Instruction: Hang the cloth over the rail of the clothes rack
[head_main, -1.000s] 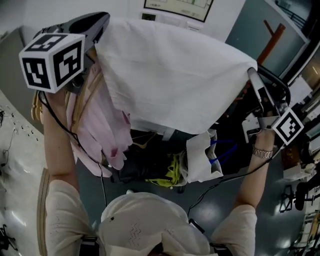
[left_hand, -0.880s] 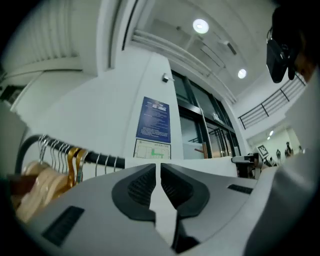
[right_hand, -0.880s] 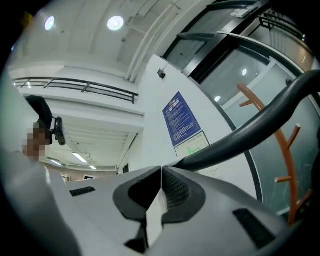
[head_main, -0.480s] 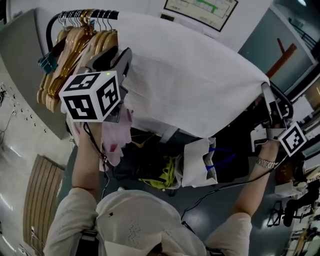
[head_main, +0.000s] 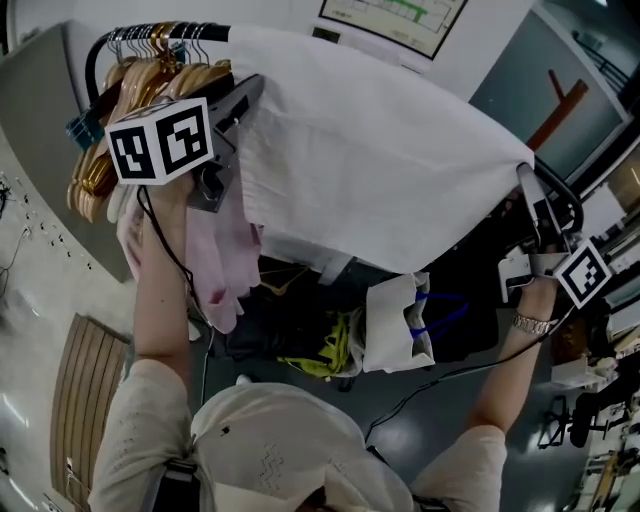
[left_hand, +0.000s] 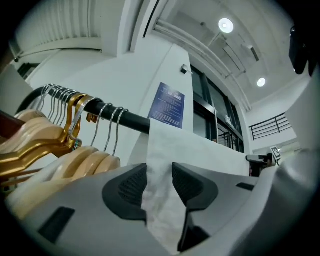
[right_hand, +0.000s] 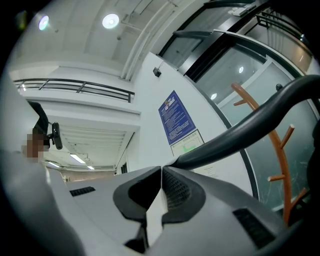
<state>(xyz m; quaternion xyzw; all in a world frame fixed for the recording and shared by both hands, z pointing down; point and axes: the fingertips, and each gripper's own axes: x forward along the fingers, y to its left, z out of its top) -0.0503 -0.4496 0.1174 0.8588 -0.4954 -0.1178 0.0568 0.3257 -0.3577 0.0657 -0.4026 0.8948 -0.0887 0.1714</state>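
Head view: the cloth (head_main: 380, 170) lies draped over the rail (head_main: 200, 30) of the clothes rack, between my left gripper (head_main: 245, 95) and my right gripper (head_main: 523, 172).

Left gripper view: my jaws have just been opening and stand apart. The cloth's edge hangs loose between the pads, and wooden hangers (left_hand: 60, 145) are beside it.

Right gripper view: my jaws are closed on the cloth's edge.

Wooden hangers (head_main: 105, 130), pale and golden, bunched close, wire hooks up. Pink garment (head_main: 222, 262) hangs beneath them. Lower down: white bag (head_main: 392, 322) with blue handles, yellow bundle (head_main: 335, 350) just beside it. Blue notice (left_hand: 168, 105) on white wall. Orange coat stand (right_hand: 286, 150).
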